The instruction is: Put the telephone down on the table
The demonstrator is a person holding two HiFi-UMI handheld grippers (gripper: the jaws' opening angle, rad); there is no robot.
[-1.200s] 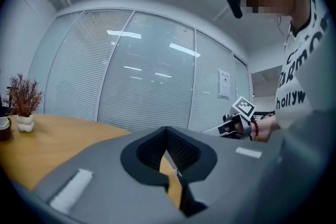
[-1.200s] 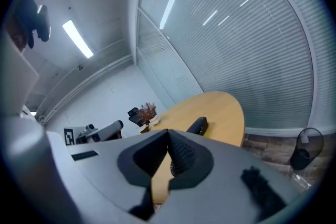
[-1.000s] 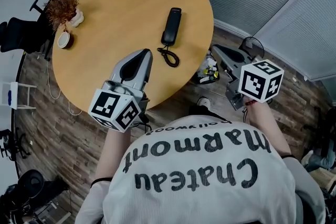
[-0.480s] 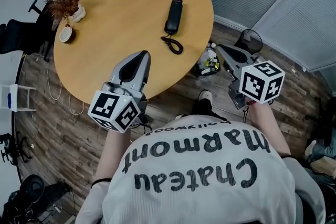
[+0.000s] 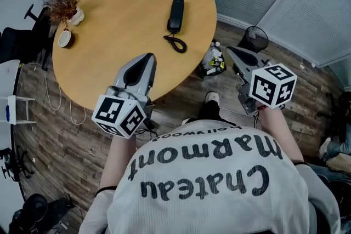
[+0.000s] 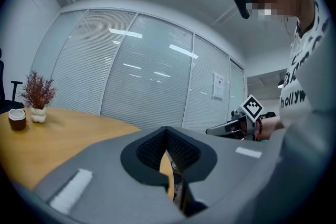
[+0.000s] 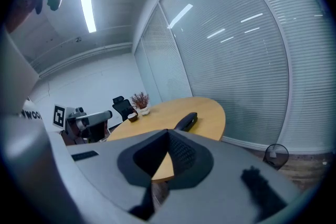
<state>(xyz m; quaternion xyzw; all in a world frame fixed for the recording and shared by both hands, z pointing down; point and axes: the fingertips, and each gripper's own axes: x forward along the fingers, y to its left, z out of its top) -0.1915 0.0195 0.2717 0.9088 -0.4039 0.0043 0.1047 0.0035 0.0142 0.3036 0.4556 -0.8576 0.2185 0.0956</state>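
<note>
A black telephone handset (image 5: pixel 175 13) lies flat on the round wooden table (image 5: pixel 109 13), its coiled cord (image 5: pixel 176 44) trailing toward the near edge. In the right gripper view the telephone (image 7: pixel 186 121) lies far beyond the jaws. My left gripper (image 5: pixel 147 57) hangs over the table's near edge, shut and empty, well short of the handset. Its jaws (image 6: pixel 168 137) meet with nothing between them. My right gripper (image 5: pixel 228 51) is off the table to the right, above the floor, also shut and empty (image 7: pixel 168 136).
A dried plant in a white pot (image 5: pixel 67 7) and a small cup (image 5: pixel 64 39) stand at the table's far left. A wire waste basket (image 5: pixel 254 38) and some clutter (image 5: pixel 214 64) sit on the wood floor to the right. A black office chair (image 5: pixel 16 44) stands at the left.
The table and the telephone have drifted up and left in the head view as the person shifts. Both grippers keep the same pose, shut and empty.
</note>
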